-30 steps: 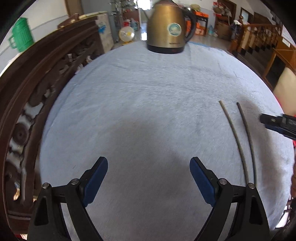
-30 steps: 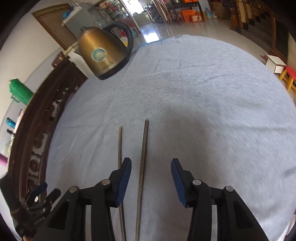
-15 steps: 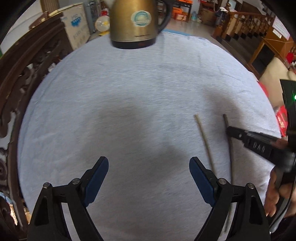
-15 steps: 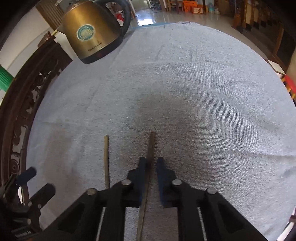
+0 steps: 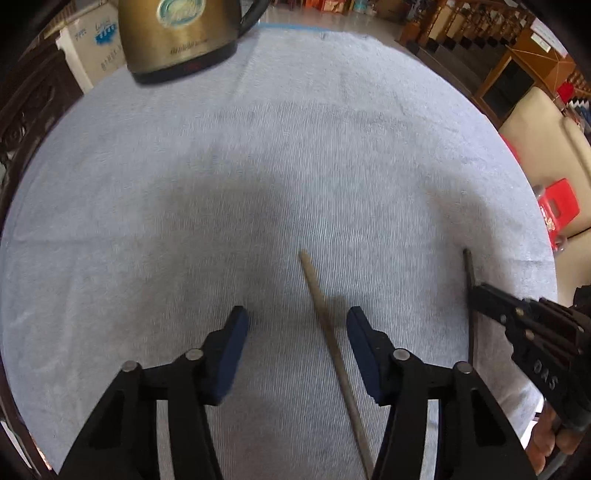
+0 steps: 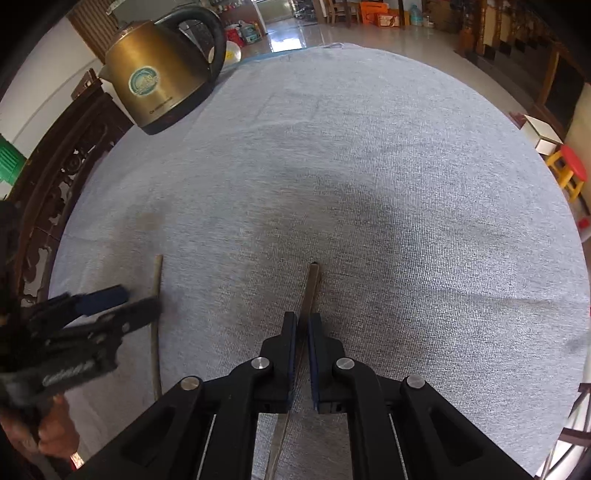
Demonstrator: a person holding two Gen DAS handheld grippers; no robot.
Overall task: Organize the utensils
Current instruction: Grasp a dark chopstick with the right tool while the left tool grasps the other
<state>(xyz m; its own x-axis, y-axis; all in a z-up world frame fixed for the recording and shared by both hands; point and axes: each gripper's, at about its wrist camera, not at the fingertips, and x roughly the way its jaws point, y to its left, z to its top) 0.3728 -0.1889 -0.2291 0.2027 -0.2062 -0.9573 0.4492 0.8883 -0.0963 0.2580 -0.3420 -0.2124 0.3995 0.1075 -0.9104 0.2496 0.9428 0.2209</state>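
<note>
Two chopsticks lie on a grey cloth (image 5: 295,147). The pale chopstick (image 5: 325,317) runs between the blue pads of my left gripper (image 5: 295,325), nearer the right pad. Those jaws are closing and neither pad touches the stick. My right gripper (image 6: 302,325) is shut on the dark chopstick (image 6: 312,280), whose tip sticks out past the pads. In the left wrist view the right gripper (image 5: 476,295) comes in from the right edge, holding the dark chopstick (image 5: 468,266). In the right wrist view the left gripper (image 6: 136,301) straddles the pale chopstick (image 6: 158,273).
A brass-coloured electric kettle (image 5: 177,33) stands at the far left of the cloth, seen too as kettle (image 6: 162,85). Carved dark wooden furniture (image 6: 55,177) borders the left side. A red stool (image 6: 572,166) and other furniture stand on the floor to the right.
My left gripper has swung right over the pale chopstick and its jaws have narrowed. The right gripper has shut on the dark chopstick, which now lies farther from the pale one.
</note>
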